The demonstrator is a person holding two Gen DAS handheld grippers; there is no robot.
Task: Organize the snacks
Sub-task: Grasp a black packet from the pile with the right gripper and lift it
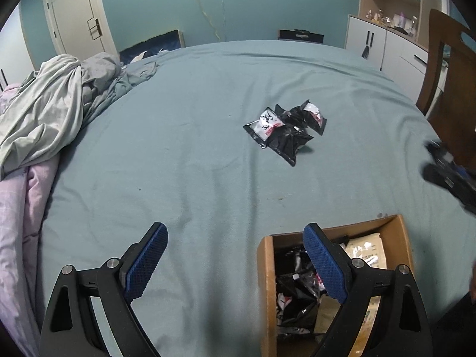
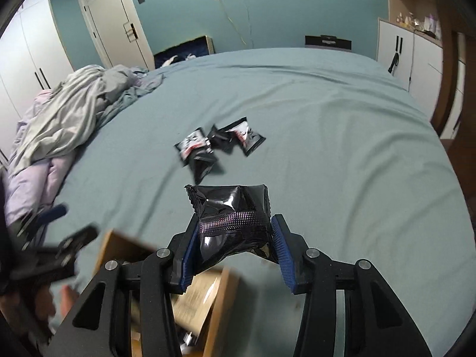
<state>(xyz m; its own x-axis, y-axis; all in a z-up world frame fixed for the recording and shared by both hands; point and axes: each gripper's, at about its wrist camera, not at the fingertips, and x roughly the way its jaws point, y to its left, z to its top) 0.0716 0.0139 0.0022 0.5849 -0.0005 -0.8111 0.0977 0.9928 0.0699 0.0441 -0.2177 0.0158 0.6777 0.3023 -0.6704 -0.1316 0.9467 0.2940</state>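
My right gripper (image 2: pixel 235 232) is shut on a glossy black snack packet (image 2: pixel 229 202), held above the teal bed with both blue pads pressing its sides. A small pile of black snack packets with white and red labels (image 2: pixel 217 145) lies further out on the sheet, also seen in the left wrist view as a pile (image 1: pixel 285 128). An open cardboard box (image 1: pixel 400 232) holding black packets and beige pouches sits under my left gripper (image 1: pixel 235 264). That gripper is open with nothing between its fingers. In the right wrist view the box (image 2: pixel 226 291) is blurred at lower left.
Crumpled grey and pink bedding (image 1: pixel 53 110) is heaped along the left side of the bed. A wooden chair (image 1: pixel 446 83) stands at the right edge, with white cabinets (image 1: pixel 374 44) behind it. The right gripper (image 1: pixel 446 172) appears blurred at the far right of the left wrist view.
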